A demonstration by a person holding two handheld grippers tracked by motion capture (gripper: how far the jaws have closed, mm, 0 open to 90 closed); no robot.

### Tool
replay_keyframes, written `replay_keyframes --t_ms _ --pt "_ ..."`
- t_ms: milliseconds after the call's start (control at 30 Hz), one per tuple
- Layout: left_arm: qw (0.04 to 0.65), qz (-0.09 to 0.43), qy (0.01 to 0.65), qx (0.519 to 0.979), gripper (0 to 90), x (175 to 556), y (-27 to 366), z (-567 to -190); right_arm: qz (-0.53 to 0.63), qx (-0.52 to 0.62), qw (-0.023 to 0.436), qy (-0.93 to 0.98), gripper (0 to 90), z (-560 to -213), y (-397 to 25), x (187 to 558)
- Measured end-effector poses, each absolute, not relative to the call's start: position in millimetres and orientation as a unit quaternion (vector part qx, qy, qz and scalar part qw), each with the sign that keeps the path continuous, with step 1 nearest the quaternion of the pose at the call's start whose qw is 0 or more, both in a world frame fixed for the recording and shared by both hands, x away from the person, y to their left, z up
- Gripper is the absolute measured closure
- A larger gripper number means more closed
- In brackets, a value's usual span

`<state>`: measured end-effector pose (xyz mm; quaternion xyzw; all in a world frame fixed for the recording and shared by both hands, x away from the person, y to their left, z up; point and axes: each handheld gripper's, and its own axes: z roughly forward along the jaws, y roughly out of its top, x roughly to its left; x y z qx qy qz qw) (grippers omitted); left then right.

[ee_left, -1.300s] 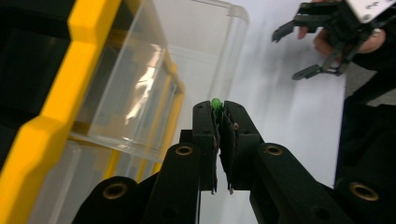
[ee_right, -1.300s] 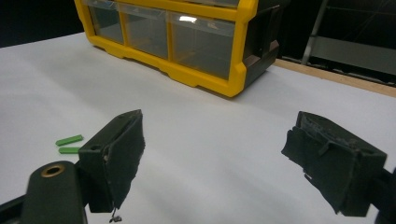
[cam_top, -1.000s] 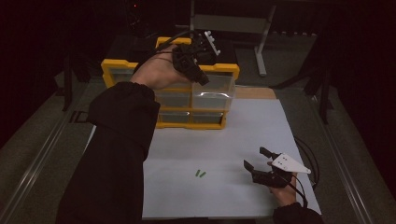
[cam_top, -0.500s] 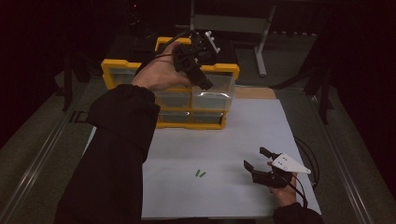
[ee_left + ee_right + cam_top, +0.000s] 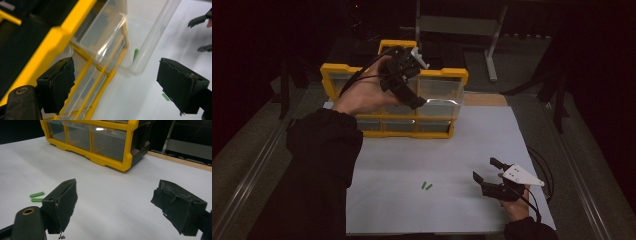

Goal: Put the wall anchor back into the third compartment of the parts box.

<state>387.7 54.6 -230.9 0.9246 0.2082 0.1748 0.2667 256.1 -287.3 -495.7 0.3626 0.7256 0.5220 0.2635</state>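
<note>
A yellow drawer cabinet [image 5: 392,127] with clear drawers stands at the back of the white sheet. Its upper right drawer [image 5: 440,95] sticks out, and in the left gripper view a small green piece [image 5: 135,54] lies inside that drawer [image 5: 147,50]. My left gripper [image 5: 414,99] hovers open over the cabinet's top, beside the drawer, with nothing between its fingers [image 5: 117,82]. Two green pieces [image 5: 426,186] lie on the sheet near the front. My right gripper [image 5: 484,168] rests open to their right, empty; its view [image 5: 115,205] shows the pieces [image 5: 37,197] at the left.
The white sheet [image 5: 472,145] covers most of the table. A cable [image 5: 539,165] trails at the right edge behind my right gripper. A metal stand [image 5: 489,45] rises behind the cabinet. A wooden strip [image 5: 484,99] shows beside the cabinet's right end.
My left hand and gripper have shifted slightly over the cabinet, a little toward me. The right gripper and the green pieces have stayed put.
</note>
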Motion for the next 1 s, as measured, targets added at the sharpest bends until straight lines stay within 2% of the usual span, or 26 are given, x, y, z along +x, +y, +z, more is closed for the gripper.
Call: replay_keyframes --t_ms 467,667,1000 --pt "0.242 0.168 0.218 0.930 14.3 361 75 -298 0.520 0.364 0.264 0.726 16.9 -496 -286 257" --pt "0.232 0.167 0.219 0.933 13.8 352 72 -325 0.520 0.361 0.265 0.727 16.9 -496 -286 257" --pt "0.236 0.138 0.221 0.936 14.2 343 60 -366 0.519 0.362 0.264 0.728 16.9 -496 -286 257"
